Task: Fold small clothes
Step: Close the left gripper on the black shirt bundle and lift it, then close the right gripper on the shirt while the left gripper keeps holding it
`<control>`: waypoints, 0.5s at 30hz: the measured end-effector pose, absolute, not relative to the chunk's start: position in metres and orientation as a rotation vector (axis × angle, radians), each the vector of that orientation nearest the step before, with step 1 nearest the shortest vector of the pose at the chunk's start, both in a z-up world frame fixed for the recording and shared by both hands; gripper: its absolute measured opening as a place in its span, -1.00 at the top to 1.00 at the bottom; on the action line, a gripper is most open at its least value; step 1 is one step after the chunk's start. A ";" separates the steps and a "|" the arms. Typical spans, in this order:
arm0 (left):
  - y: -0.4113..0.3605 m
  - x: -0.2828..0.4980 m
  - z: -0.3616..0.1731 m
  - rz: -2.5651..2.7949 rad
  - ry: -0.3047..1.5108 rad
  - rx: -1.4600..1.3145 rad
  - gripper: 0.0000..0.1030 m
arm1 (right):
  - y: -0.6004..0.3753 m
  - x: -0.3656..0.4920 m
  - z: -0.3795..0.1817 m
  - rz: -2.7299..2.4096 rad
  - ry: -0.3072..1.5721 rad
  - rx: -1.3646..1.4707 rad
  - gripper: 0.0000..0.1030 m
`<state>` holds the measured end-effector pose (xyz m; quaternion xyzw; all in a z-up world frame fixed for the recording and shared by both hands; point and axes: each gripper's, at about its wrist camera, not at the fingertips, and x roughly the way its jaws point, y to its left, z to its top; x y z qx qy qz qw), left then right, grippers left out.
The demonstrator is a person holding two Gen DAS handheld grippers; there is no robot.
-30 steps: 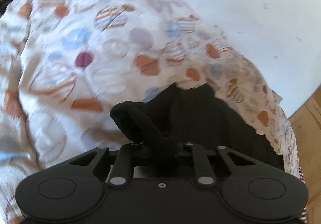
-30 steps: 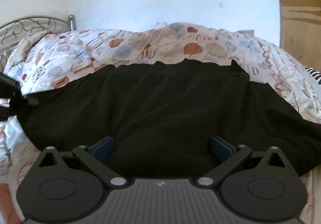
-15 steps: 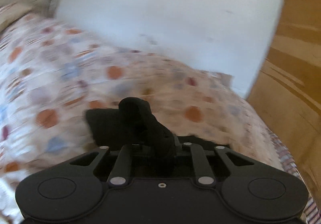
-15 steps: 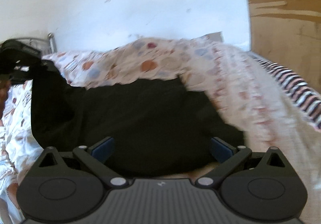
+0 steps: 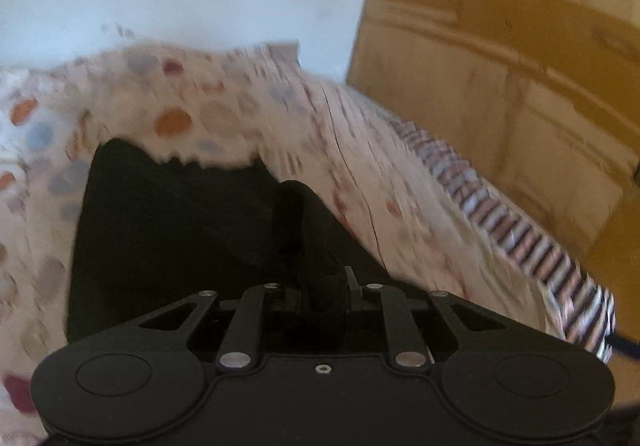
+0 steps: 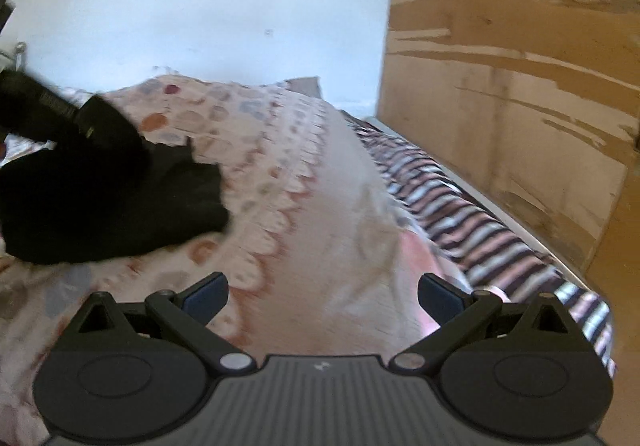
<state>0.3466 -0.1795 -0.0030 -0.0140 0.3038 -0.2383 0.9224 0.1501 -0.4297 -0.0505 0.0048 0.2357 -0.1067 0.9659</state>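
Note:
A black garment [image 5: 168, 230] lies on the patterned bedspread [image 5: 400, 186]. In the left wrist view a pinched fold of it stands up between the fingers of my left gripper [image 5: 320, 286], which hide under the cloth. The jaws are opening slightly, with the fold still gripped. The right wrist view has the same black garment [image 6: 100, 206] bunched at the left. There my left gripper [image 6: 48, 114] is a dark blur above its far edge. My right gripper [image 6: 322, 292] stands open over bare bedspread to the right of the garment, its blue pads [image 6: 204, 294] wide apart with nothing between them.
A striped sheet [image 6: 480, 214] runs along the bed's right edge. Beyond it stands a tall wooden panel [image 6: 520, 66]. A white wall [image 6: 220, 6] rises behind the bed. A metal bed-frame piece [image 6: 18, 54] shows at the far left.
My left gripper has swung across the bed and rolled, carrying the garment's edge with it. My right gripper has turned right; the garment once spread beneath it now lies at its left.

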 end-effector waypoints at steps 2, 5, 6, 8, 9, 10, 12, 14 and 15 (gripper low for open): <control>-0.183 0.338 -0.015 -0.477 0.647 -0.022 0.56 | -0.435 0.147 -0.053 -0.245 0.485 0.016 -1.00; -0.180 0.330 -0.023 -0.476 0.653 -0.045 0.46 | -0.437 0.147 -0.058 -0.247 0.495 0.032 -1.00; -0.179 0.327 -0.025 -0.487 0.656 -0.060 0.40 | -0.437 0.146 -0.059 -0.244 0.497 0.038 -1.00; -0.174 0.325 -0.021 -0.509 0.666 -0.074 0.21 | -0.435 0.148 -0.060 -0.242 0.496 0.034 -1.00; -0.174 0.323 -0.021 -0.524 0.669 -0.079 0.01 | -0.435 0.149 -0.060 -0.243 0.495 0.031 -1.00; -0.173 0.320 -0.021 -0.534 0.667 -0.088 -0.10 | -0.434 0.150 -0.060 -0.243 0.495 0.026 -1.00; -0.168 0.311 -0.019 -0.543 0.654 -0.105 -0.44 | -0.434 0.153 -0.059 -0.239 0.499 0.015 -1.00; -0.165 0.302 -0.015 -0.547 0.628 -0.098 -0.66 | -0.433 0.158 -0.057 -0.228 0.497 0.002 -1.00; -0.163 0.296 -0.013 -0.538 0.608 -0.084 -0.80 | -0.433 0.161 -0.056 -0.216 0.495 0.003 -1.00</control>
